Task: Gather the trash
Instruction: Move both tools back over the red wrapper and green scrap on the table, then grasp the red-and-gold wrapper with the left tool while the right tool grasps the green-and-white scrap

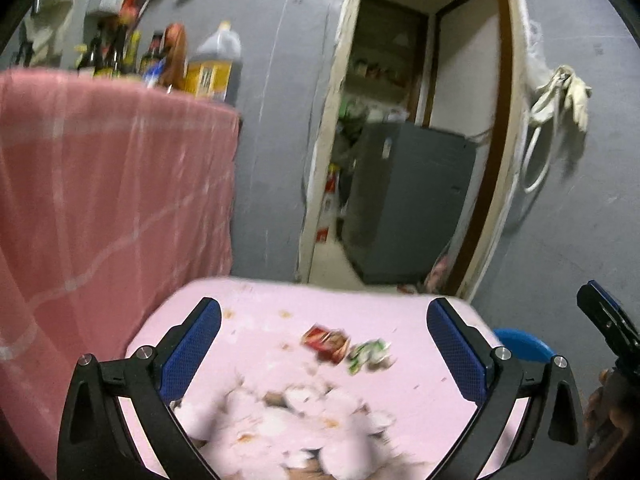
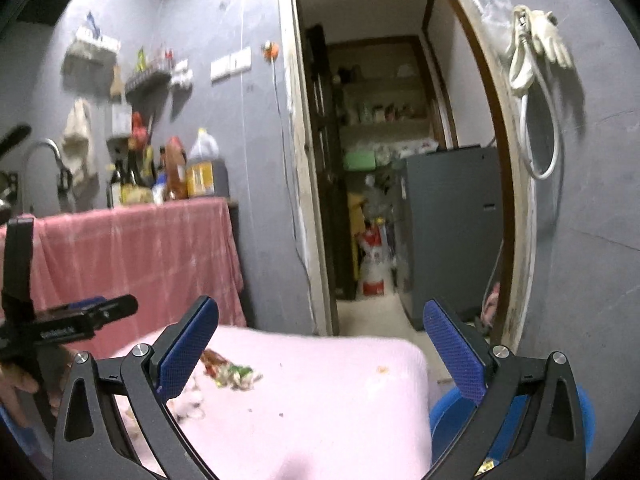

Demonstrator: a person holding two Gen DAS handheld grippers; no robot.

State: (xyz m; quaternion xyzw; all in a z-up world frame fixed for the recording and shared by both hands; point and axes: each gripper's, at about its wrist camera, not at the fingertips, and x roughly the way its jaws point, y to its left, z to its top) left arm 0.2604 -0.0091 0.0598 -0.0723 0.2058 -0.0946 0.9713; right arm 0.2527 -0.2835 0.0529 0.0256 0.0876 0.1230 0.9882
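Wrappers [image 1: 348, 348]: two on table [image 1: 420, 320] | both grippers' jaws wide apart, empty

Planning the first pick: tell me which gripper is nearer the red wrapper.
Left. The left gripper frames the red wrapper; the right gripper sits off to its right.

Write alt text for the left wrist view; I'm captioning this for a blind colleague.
The left gripper, jaws wide open and empty, points over a pink table littered with crumpled tissues, a red wrapper and a green-and-white wrapper. Behind are a pink cloth, sauce bottles and an open doorway.
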